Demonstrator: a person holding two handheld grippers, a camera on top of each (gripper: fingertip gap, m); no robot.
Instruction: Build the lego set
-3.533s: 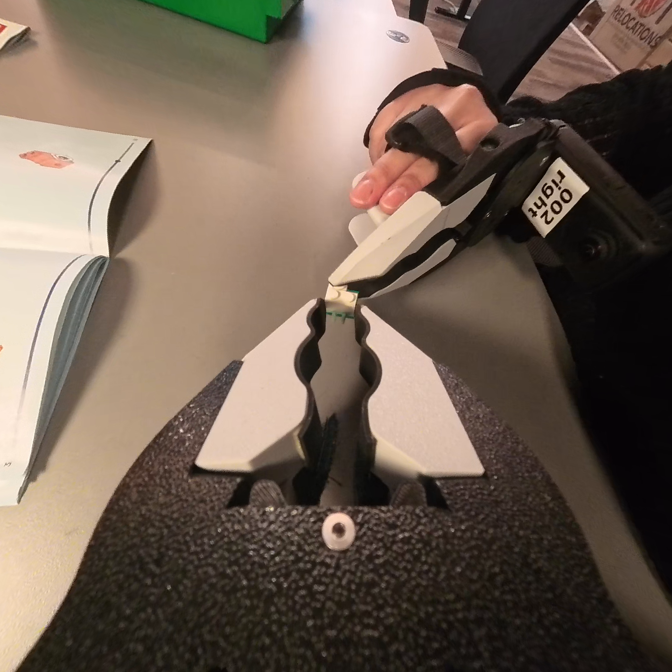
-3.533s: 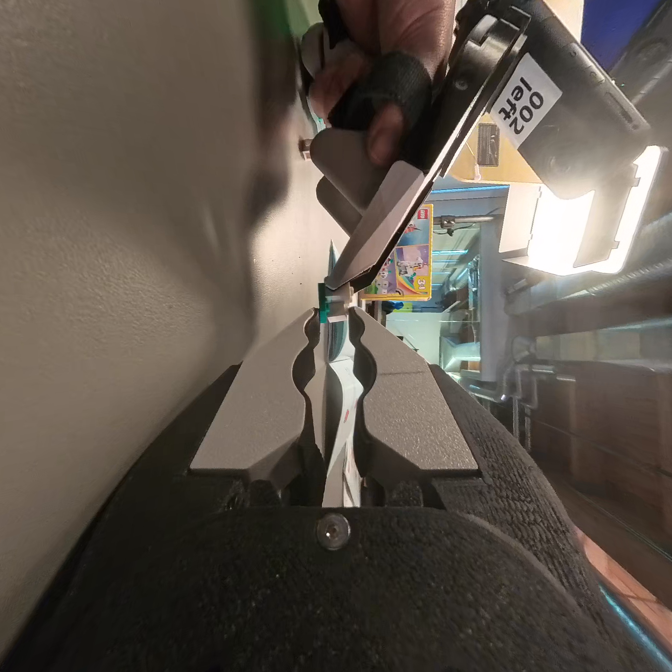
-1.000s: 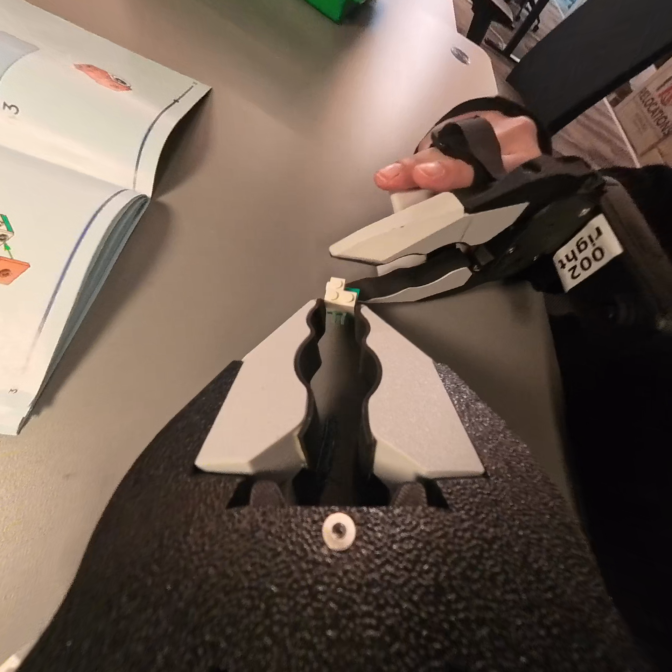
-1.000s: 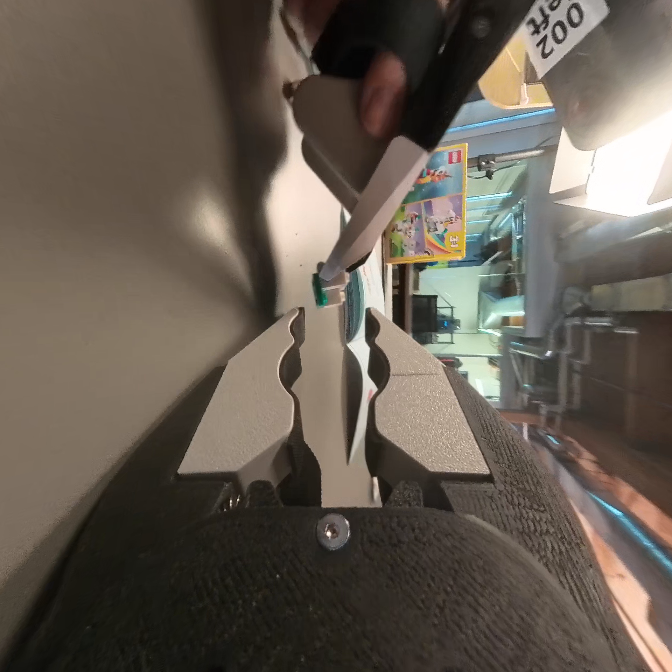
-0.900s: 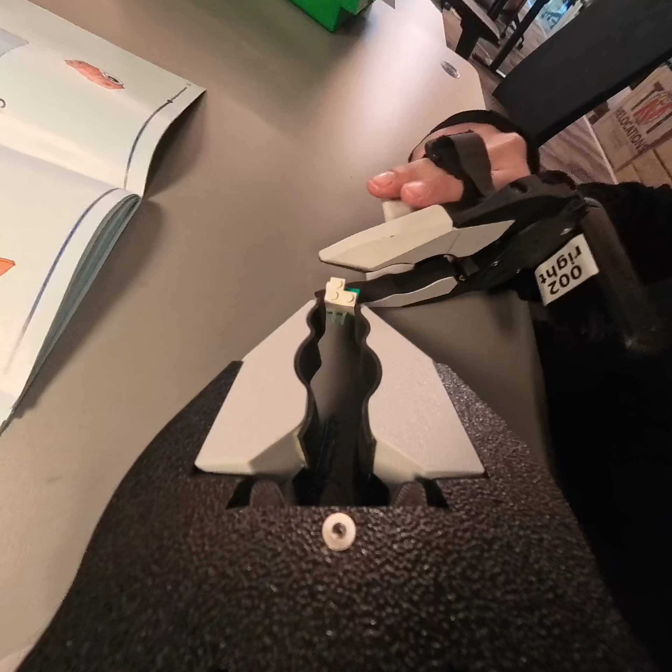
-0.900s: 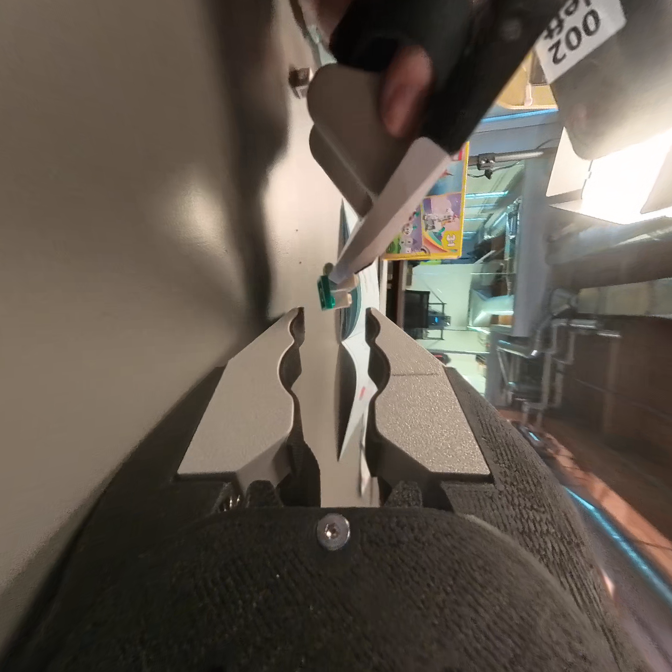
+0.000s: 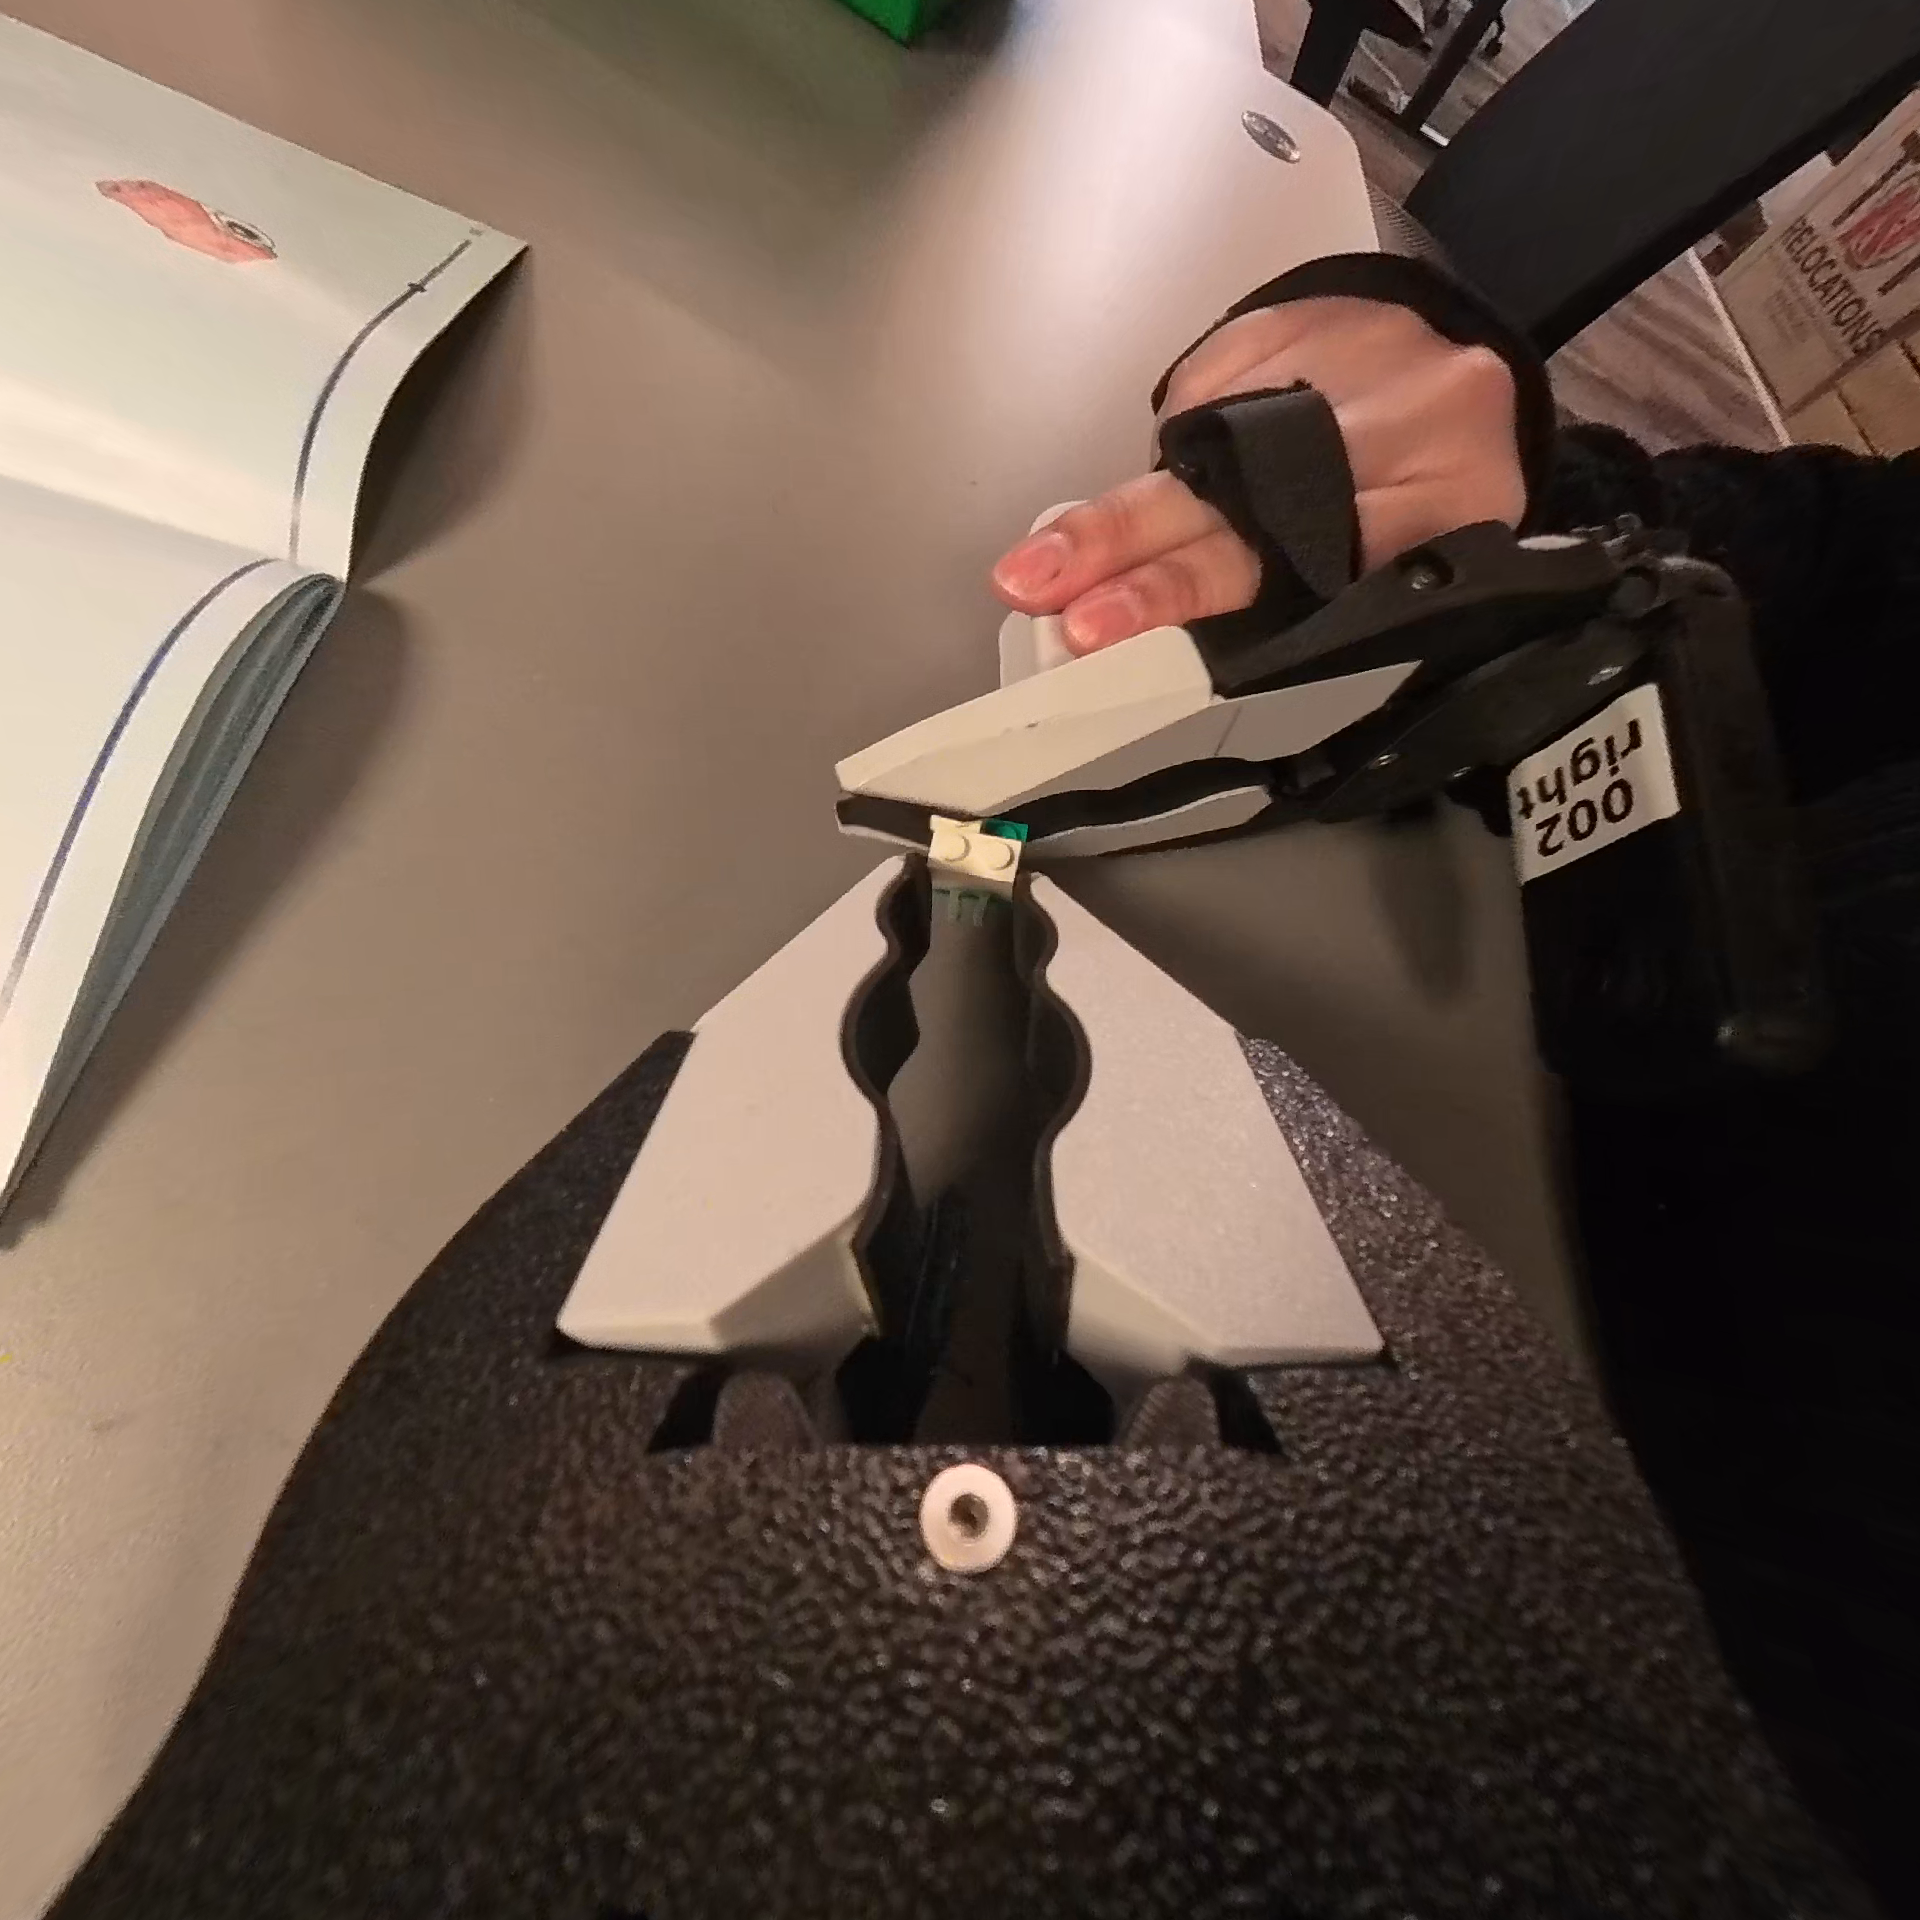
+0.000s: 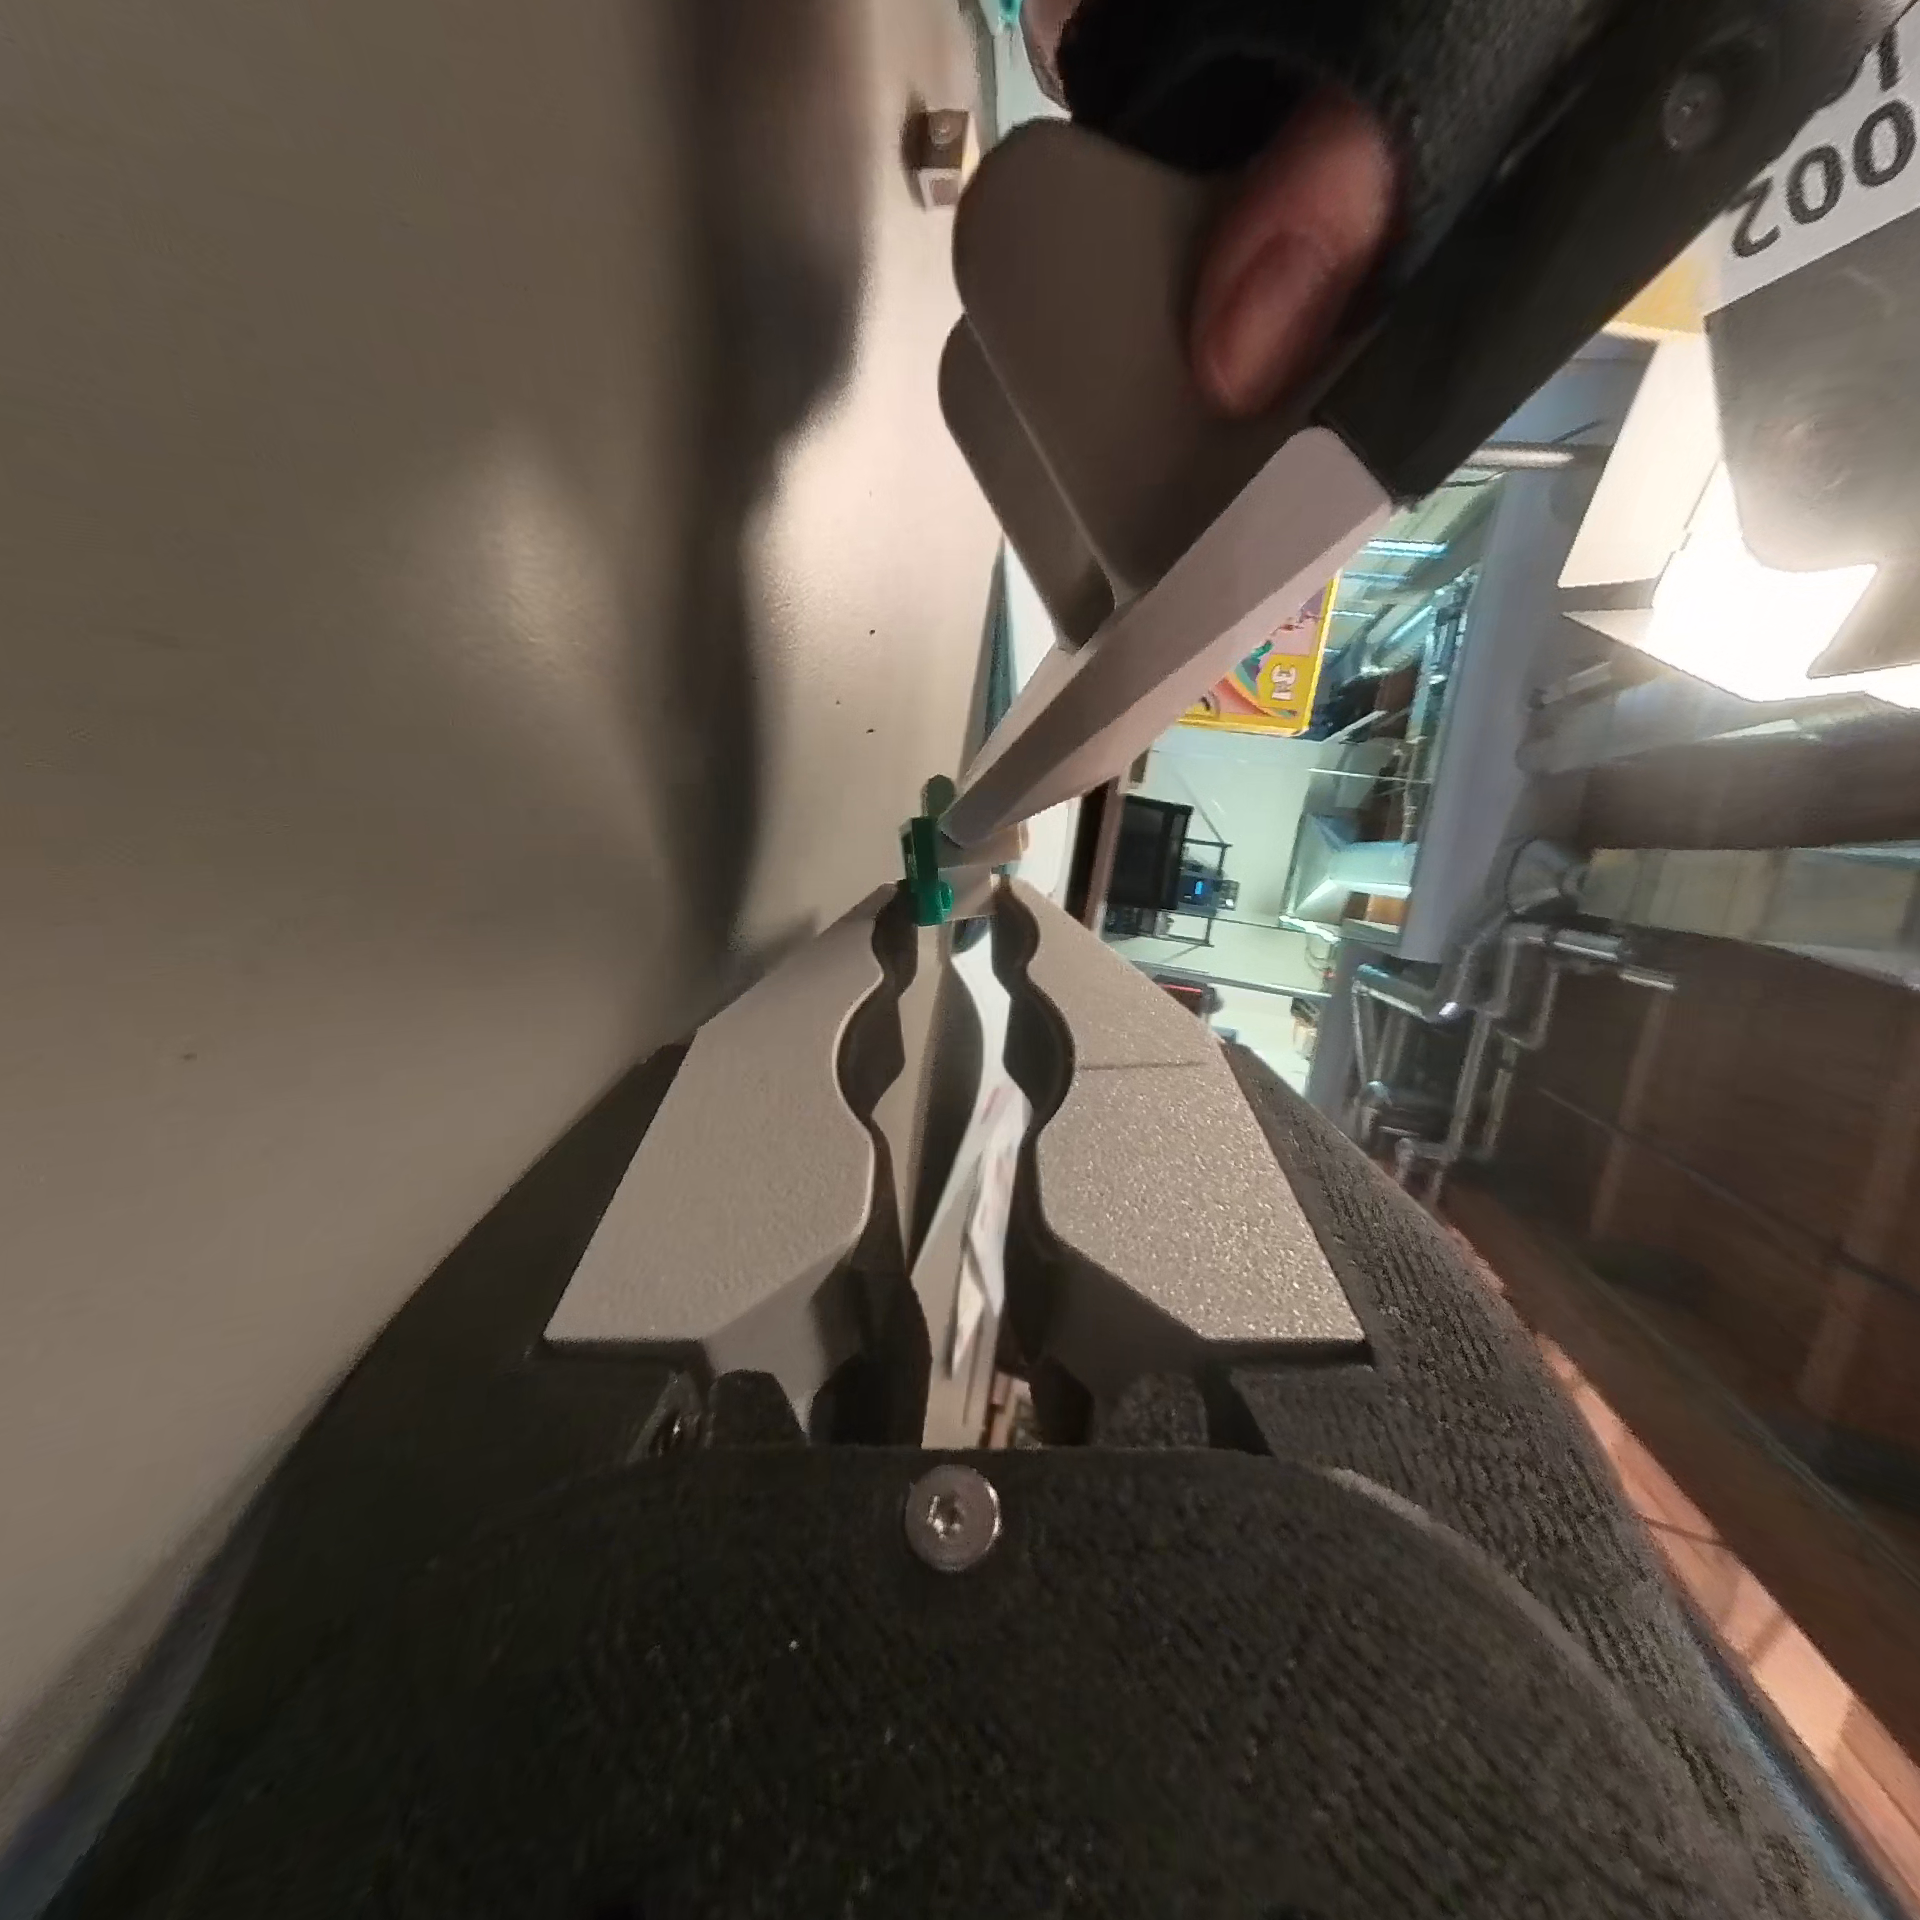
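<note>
A small lego assembly, a white studded plate (image 7: 975,854) on a green piece (image 7: 1006,829), is held above the grey table (image 7: 644,582). My left gripper (image 7: 971,878) is shut on it from the near side. My right gripper (image 7: 844,802) comes in from the right, and its jaws are closed over the far end of the assembly. In the right wrist view my right gripper (image 8: 943,902) pinches the green piece (image 8: 923,881) and the white part behind it. The left gripper (image 8: 961,821) reaches down to it from the upper right. A hand (image 7: 1351,436) holds the right gripper.
An open instruction booklet (image 7: 156,416) lies on the table at the left. A green box (image 7: 894,16) stands at the far edge and a black chair (image 7: 1662,135) beyond it. The table's edge runs close on the right. A yellow lego box (image 8: 1278,665) shows far off.
A second ago my right gripper was open beside the assembly; it has moved in and closed on it. My left gripper has kept its hold throughout.
</note>
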